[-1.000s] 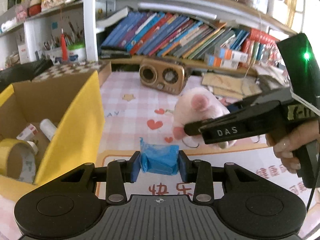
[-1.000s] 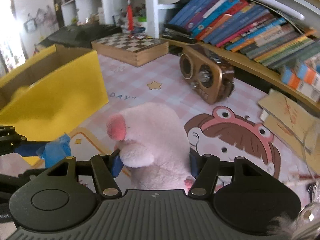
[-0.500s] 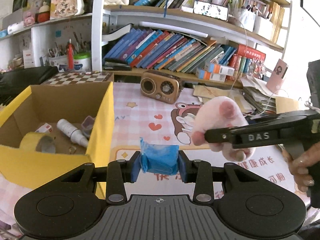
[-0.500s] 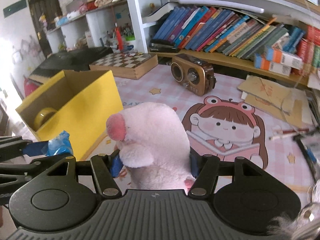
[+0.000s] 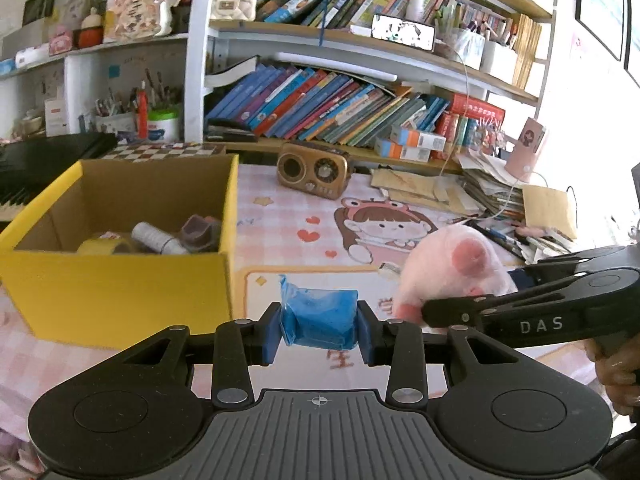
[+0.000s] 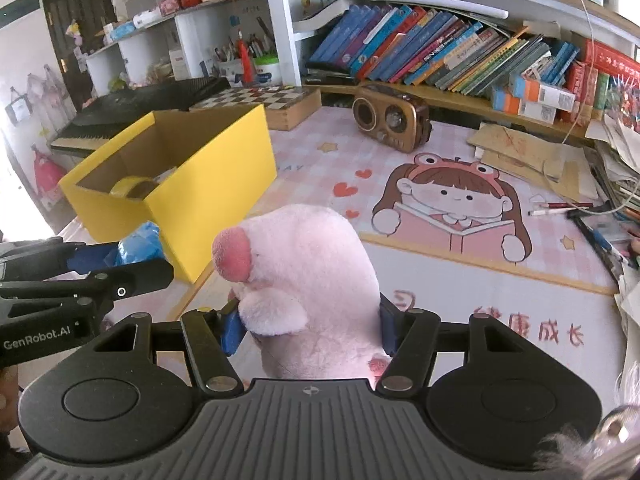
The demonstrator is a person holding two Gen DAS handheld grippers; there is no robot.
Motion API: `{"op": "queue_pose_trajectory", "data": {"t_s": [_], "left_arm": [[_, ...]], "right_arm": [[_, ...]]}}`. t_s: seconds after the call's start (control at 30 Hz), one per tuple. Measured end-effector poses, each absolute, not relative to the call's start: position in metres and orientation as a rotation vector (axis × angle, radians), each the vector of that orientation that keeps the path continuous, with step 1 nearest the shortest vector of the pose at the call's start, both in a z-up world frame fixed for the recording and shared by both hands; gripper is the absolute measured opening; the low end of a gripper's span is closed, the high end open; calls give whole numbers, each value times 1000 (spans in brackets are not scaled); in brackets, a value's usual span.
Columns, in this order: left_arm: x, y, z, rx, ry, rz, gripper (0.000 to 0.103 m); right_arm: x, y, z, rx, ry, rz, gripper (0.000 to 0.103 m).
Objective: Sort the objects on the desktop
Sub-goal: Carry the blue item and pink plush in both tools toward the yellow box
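So over on the left edge of the desk [image 5: 280, 216] there's the yellow box [image 5: 120, 292], open on top, already with a roll of yellow tape [image 5: 106, 246] and a white bottle [image 5: 158, 238] lying inside. Just right of its near corner, up in the air, the left gripper [image 5: 319, 330] is clamped on a crinkly blue packet [image 5: 319, 322], pads pressing both sides. Next to that, the right gripper [image 6: 310, 330] is squeezing a pink plush pig [image 6: 304, 276] around the middle, snout pointing toward the box, well off the pink mat [image 6: 460, 280].

My guess is both are headed for the box, and that's where it could get messy. The two grippers are really close together, so if they go for the opening at once they could knock into each other. The plush is bulky and squishy, so it could catch on the box's near wall and shove the box along the desk. The packet looks slick, so a bump could let it slide out of the pads.

Further right, the radio [image 6: 392, 122] and the paper piles along the right edge are well clear.
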State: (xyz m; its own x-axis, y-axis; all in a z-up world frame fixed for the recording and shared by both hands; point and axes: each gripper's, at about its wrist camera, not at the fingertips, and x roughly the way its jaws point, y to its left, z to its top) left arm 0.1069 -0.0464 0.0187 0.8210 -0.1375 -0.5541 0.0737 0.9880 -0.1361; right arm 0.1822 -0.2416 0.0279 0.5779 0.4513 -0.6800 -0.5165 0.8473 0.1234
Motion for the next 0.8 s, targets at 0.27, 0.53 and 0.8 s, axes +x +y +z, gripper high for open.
{"op": "queue_pose_trajectory", "data": {"t_s": [0.27,0.53,0.8], "left_arm": [[75,-22,15,-143,615,-133,36],[45,-3,14,-119,624,-156,36],[15,24,11,-106,641,-135,36]], "right_arm": [[135,-219,30,-116,766,559,60],[93,-195,28,-113,778,555,60],[61,-164,21,-107,793,594,60]]}}
